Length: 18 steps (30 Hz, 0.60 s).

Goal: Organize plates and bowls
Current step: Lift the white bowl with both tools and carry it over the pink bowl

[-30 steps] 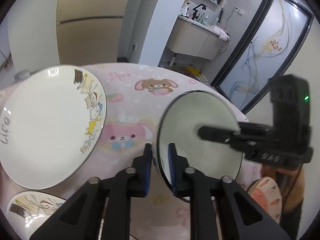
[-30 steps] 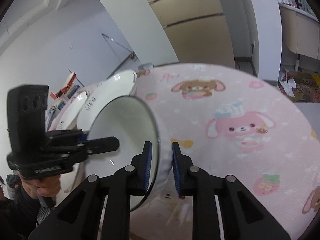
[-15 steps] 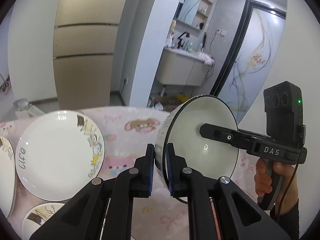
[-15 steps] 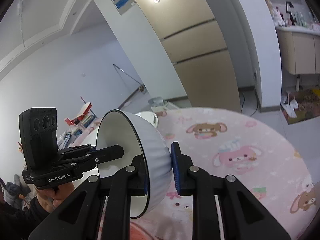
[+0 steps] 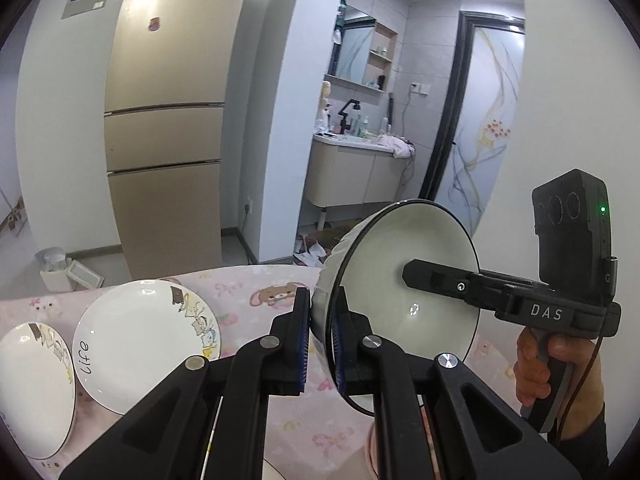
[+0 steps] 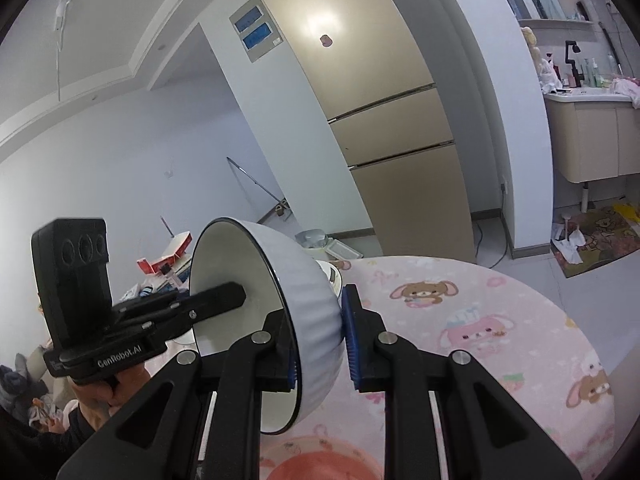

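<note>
Both hand-held grippers, left [image 5: 320, 344] & right [image 6: 320, 344], pinch white bowl [image 5: 408, 292] rim, tilted above pink surface [image 5: 256, 304].

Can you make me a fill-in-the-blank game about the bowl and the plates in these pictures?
1. The white bowl is held by ____ hand-held grippers at once.
2. The bowl is tipped on its ____, off the table.
3. The word on the big plate is ____.
4. The tablecloth is the colour ____.

Missing words: two; side; life; pink
</note>
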Each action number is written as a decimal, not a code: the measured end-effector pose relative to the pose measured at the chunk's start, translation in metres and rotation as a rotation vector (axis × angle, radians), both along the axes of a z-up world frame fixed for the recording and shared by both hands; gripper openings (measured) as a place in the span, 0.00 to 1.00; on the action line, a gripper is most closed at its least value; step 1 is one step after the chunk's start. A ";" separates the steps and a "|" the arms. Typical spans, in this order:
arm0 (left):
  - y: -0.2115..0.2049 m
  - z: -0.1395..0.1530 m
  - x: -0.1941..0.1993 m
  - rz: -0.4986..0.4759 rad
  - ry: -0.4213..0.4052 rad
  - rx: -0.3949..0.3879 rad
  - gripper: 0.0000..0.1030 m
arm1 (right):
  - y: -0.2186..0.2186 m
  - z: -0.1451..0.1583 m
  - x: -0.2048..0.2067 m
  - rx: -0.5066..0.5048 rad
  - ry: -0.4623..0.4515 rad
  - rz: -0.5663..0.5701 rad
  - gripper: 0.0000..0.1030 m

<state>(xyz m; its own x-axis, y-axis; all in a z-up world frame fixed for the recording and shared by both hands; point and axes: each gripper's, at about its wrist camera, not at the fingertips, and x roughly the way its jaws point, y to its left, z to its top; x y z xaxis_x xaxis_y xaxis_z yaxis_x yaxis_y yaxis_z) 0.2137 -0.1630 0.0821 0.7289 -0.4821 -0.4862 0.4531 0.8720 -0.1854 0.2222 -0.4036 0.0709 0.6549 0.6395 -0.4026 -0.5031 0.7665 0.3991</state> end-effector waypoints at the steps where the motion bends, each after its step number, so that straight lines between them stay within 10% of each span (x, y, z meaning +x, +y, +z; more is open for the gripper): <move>1: -0.002 0.001 -0.003 -0.010 0.001 0.000 0.10 | -0.001 0.001 -0.004 -0.004 -0.001 -0.009 0.18; 18: -0.043 -0.007 -0.052 -0.122 0.042 0.101 0.09 | -0.032 -0.006 -0.072 -0.001 0.032 -0.114 0.19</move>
<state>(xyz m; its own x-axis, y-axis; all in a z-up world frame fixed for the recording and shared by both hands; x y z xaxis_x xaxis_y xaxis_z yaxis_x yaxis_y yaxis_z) 0.1620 -0.2062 0.0754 0.6461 -0.5130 -0.5652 0.5503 0.8262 -0.1208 0.1504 -0.4355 0.0647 0.7103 0.5610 -0.4251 -0.3993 0.8185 0.4131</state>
